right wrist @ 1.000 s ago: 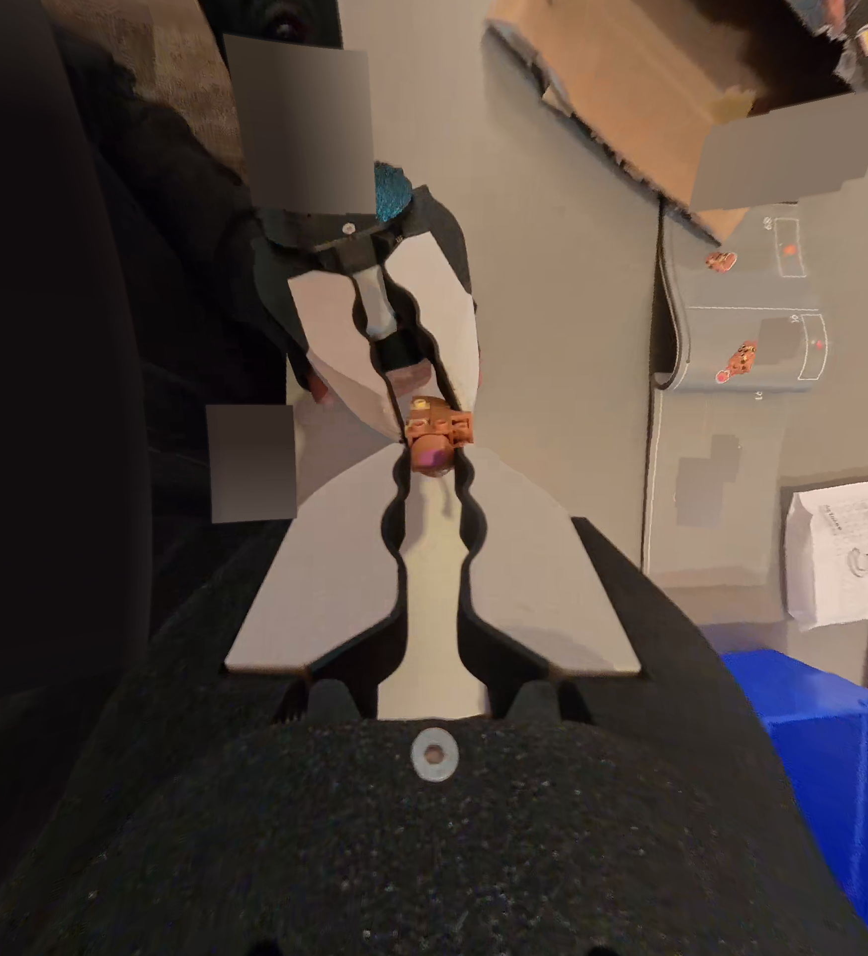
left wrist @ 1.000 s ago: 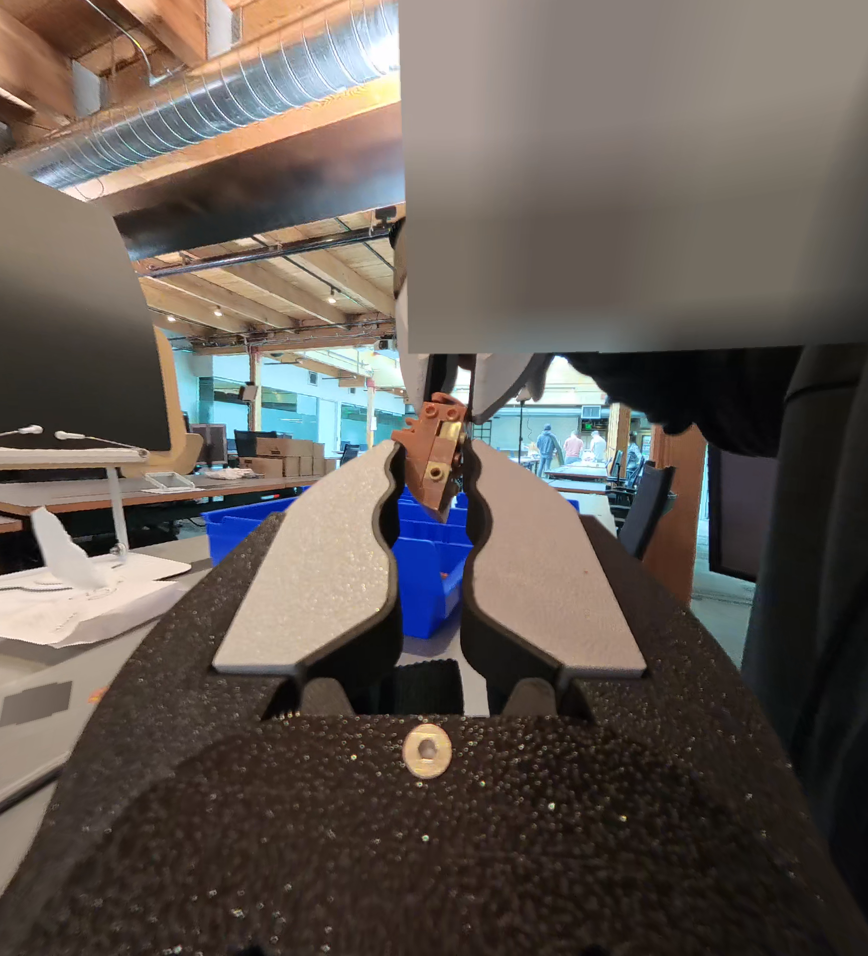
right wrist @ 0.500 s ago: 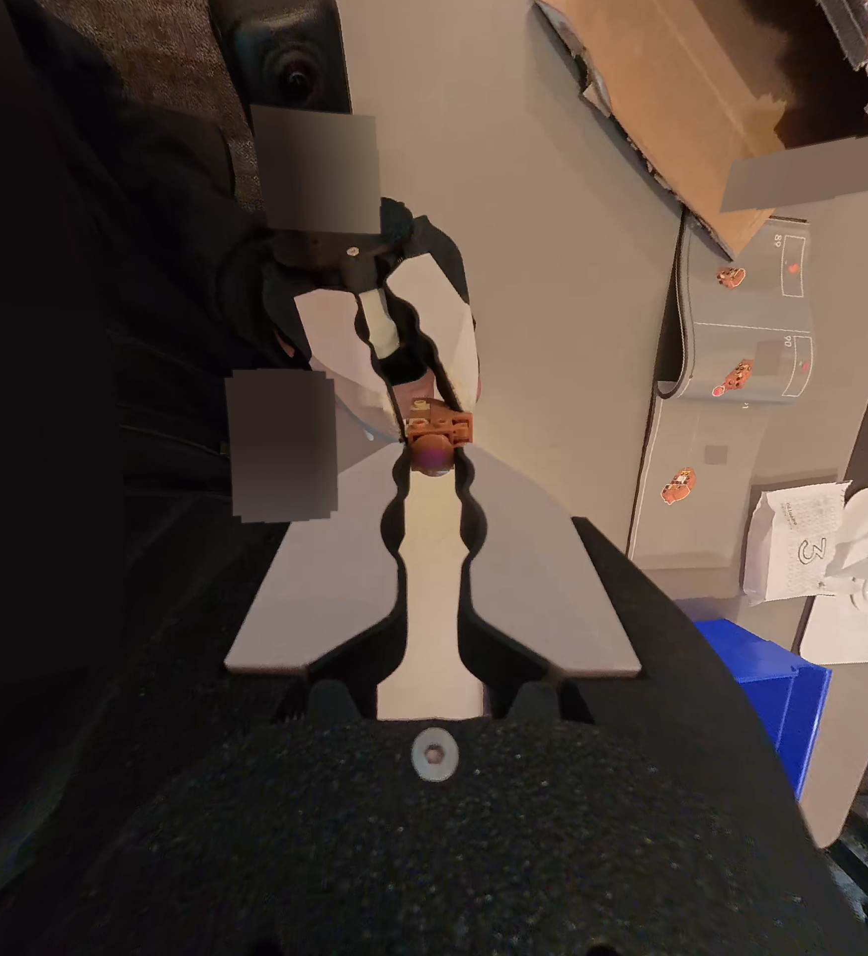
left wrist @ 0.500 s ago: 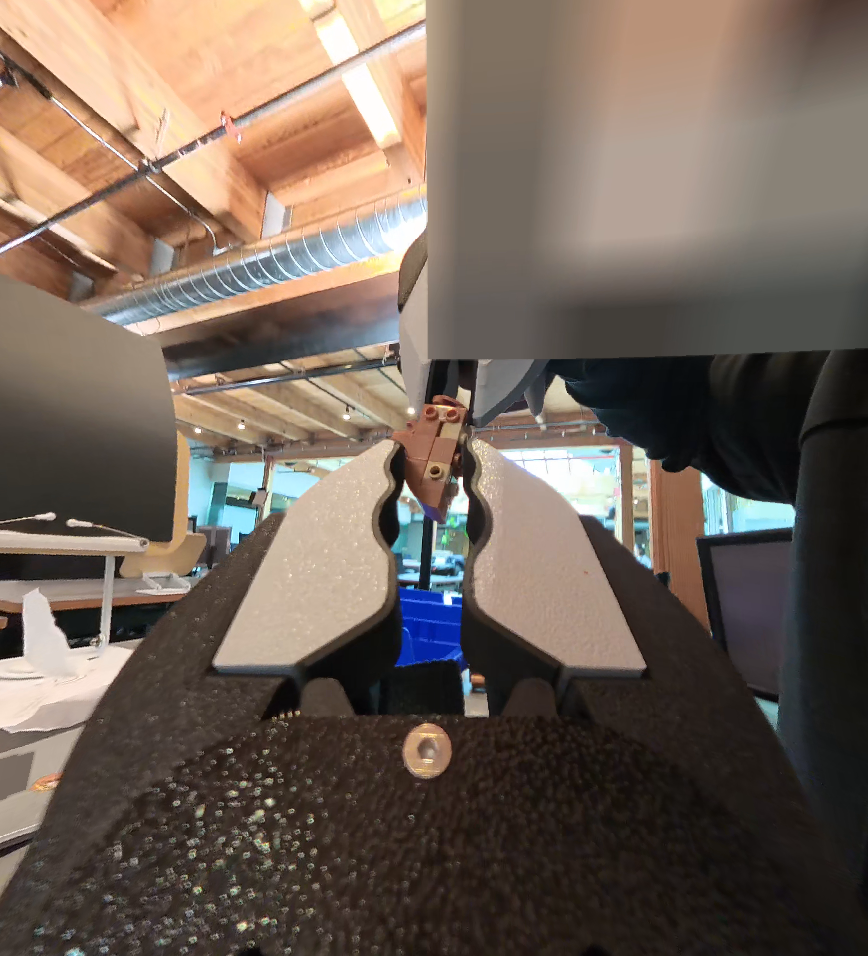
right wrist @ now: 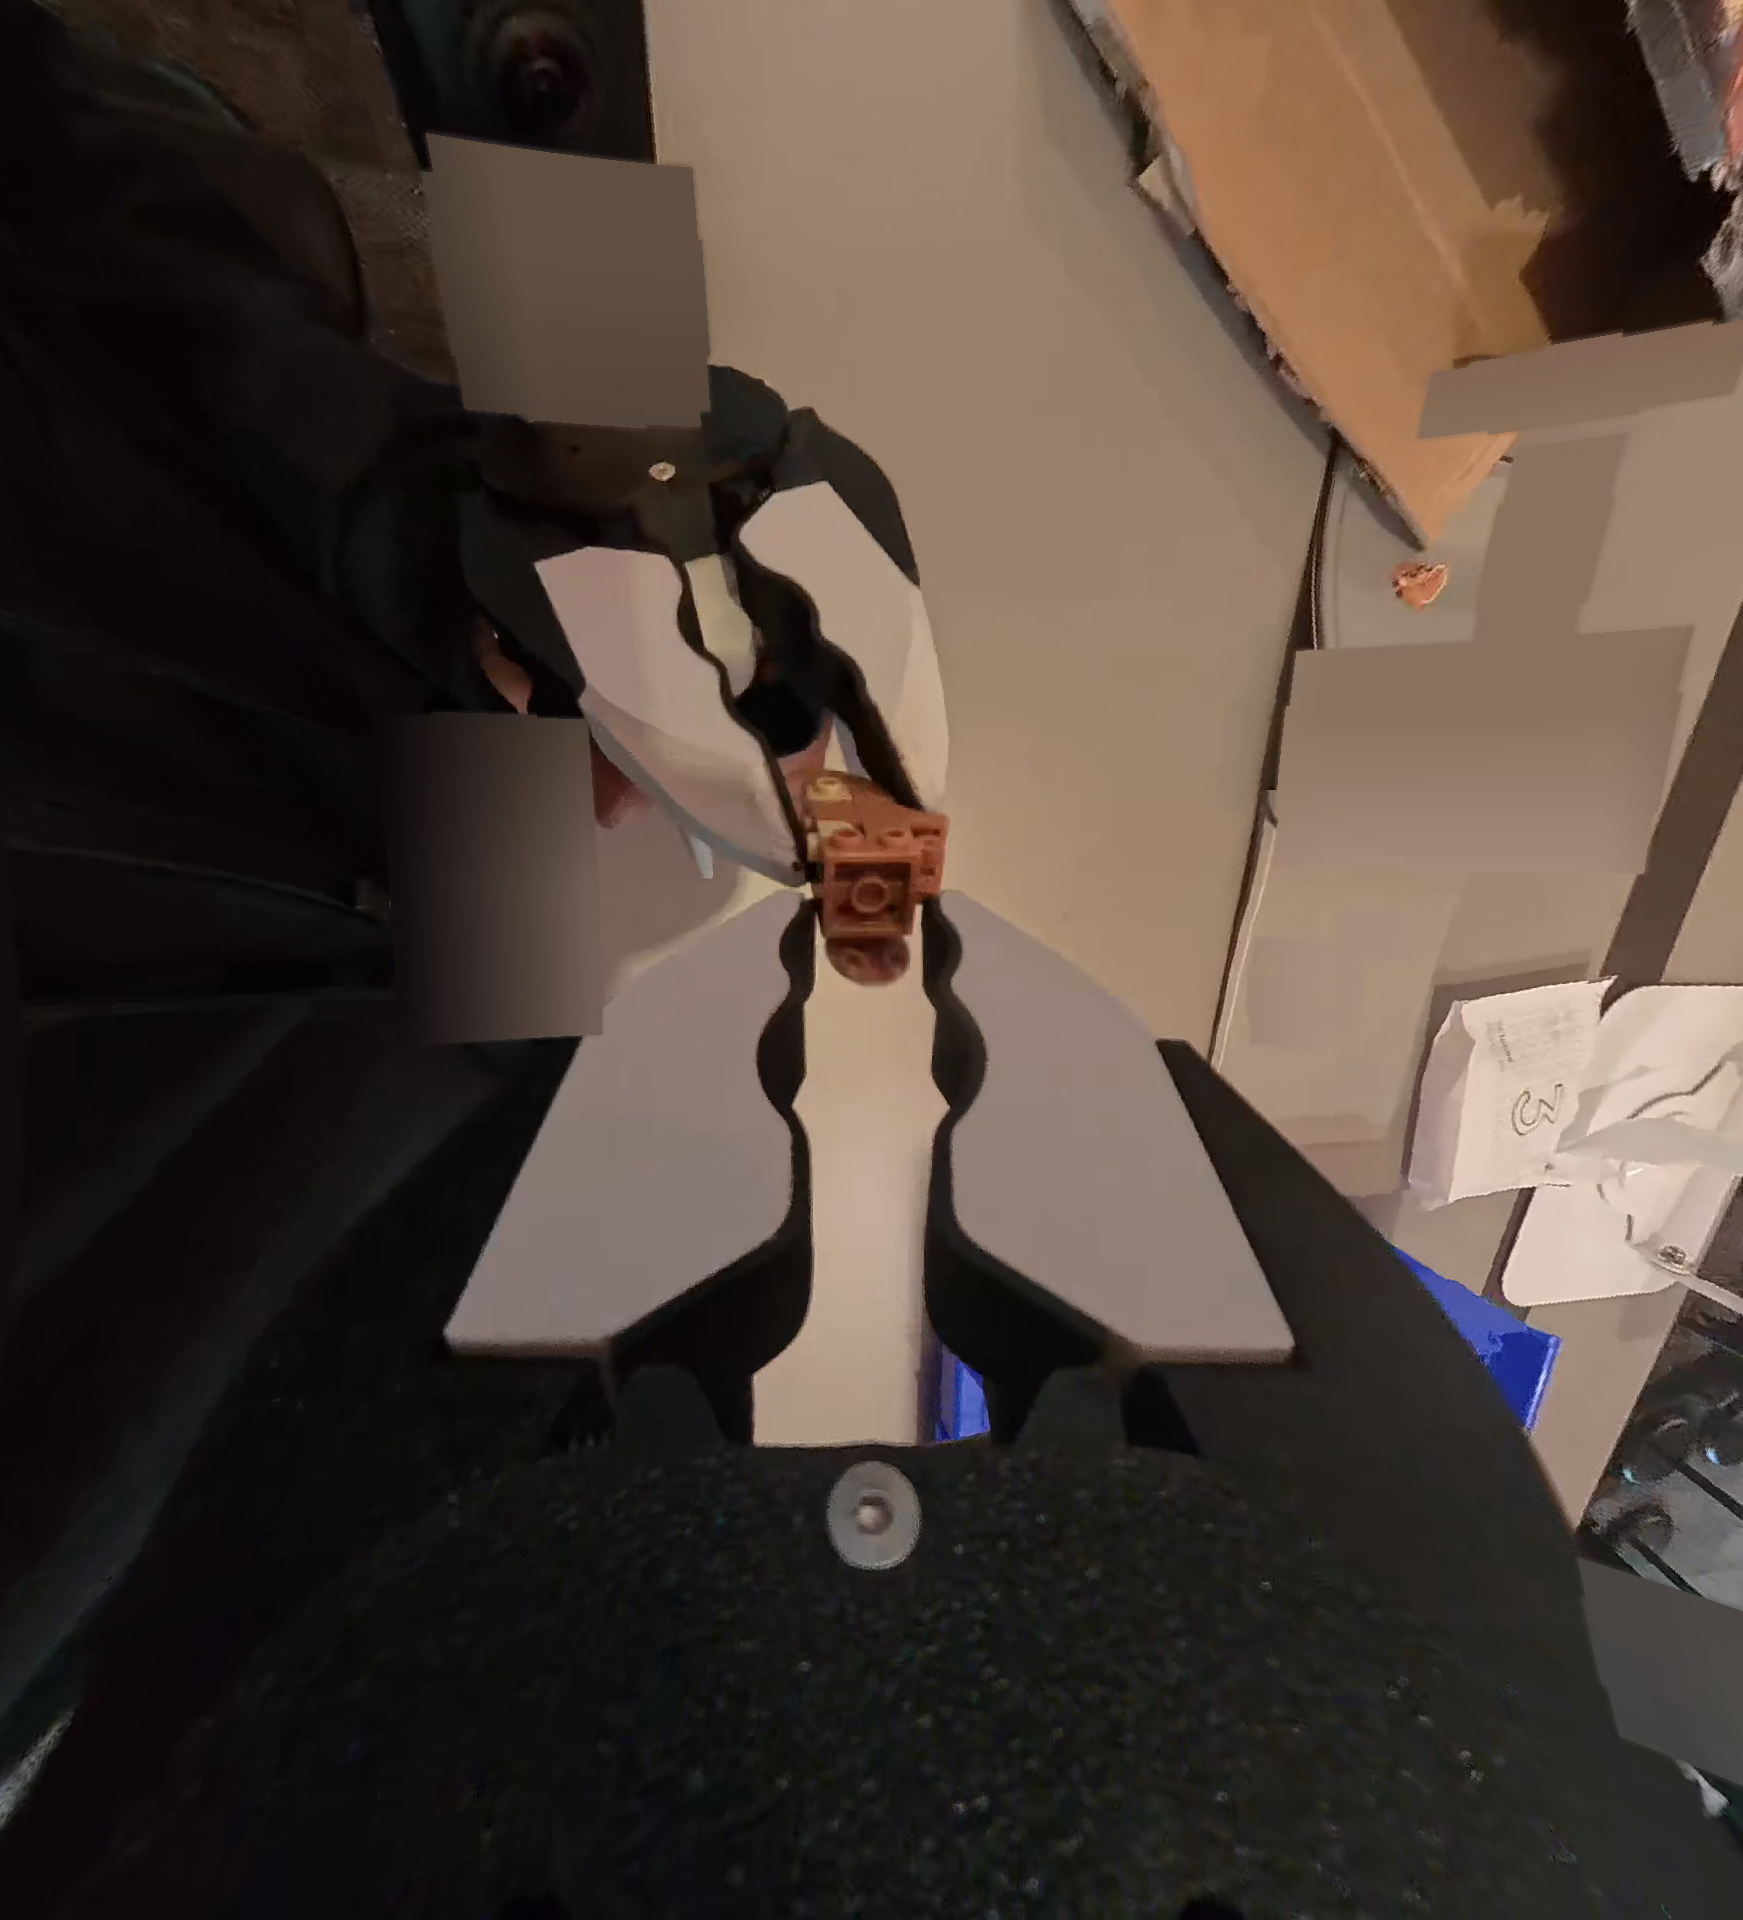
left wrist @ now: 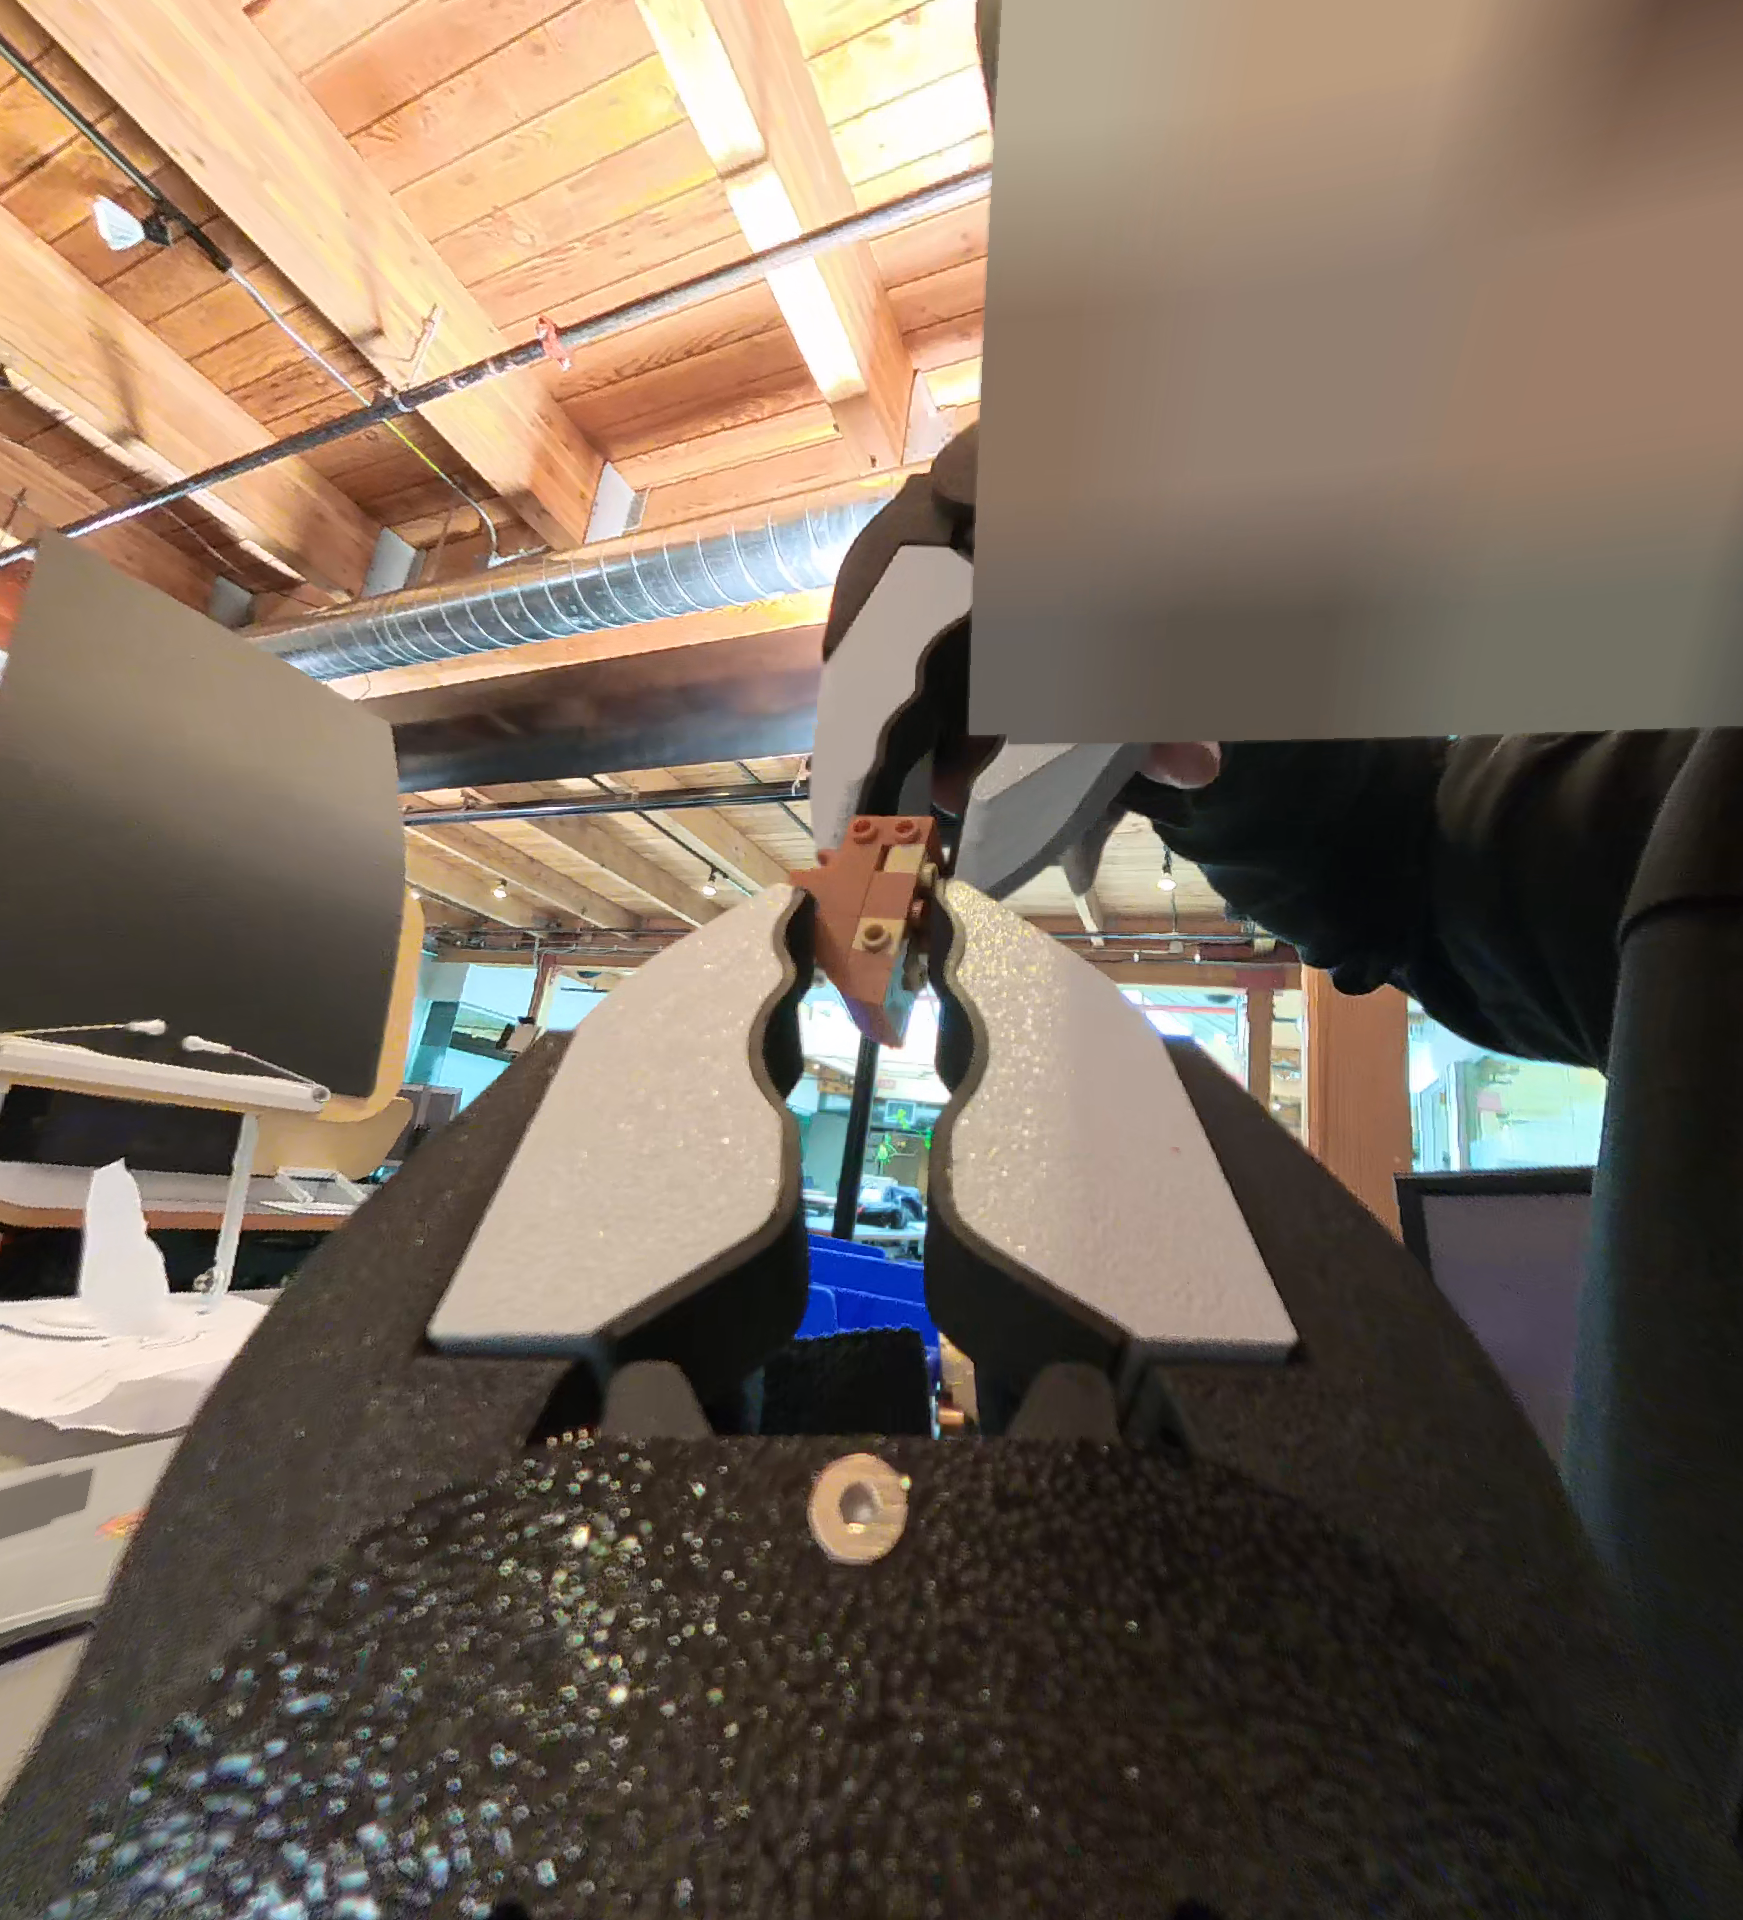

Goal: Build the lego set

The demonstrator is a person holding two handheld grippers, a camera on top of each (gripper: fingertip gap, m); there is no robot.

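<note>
Both tongs clenched on one small brown studded plastic brick assembly (left wrist: 872, 925) (right wrist: 872, 883), held mid-air above the grey tabletop (right wrist: 1054, 520). Left gripper (left wrist: 867, 925) pinches the lower end, right gripper (right wrist: 867, 914) the upper. Best to keep the pinch square and squeeze steadily. It has tan stud accents and a tapered tip.

My fingers (left wrist: 659, 1132) are faced in pale grey, grainy matt plates on a rough, speckled black body, with a dull metal screw (left wrist: 859, 1508) at its middle. Between them sits a brown brick assembly (left wrist: 872, 940) of smooth, slightly glossy plastic with tan studs. Overhead are bare wood planks (left wrist: 493, 156) and a ribbed, shiny metal duct (left wrist: 576, 597); below, torn brown cardboard (right wrist: 1366, 239) and crumpled white paper (right wrist: 1511, 1101) lie on a smooth matt grey tabletop (right wrist: 1033, 416).
</note>
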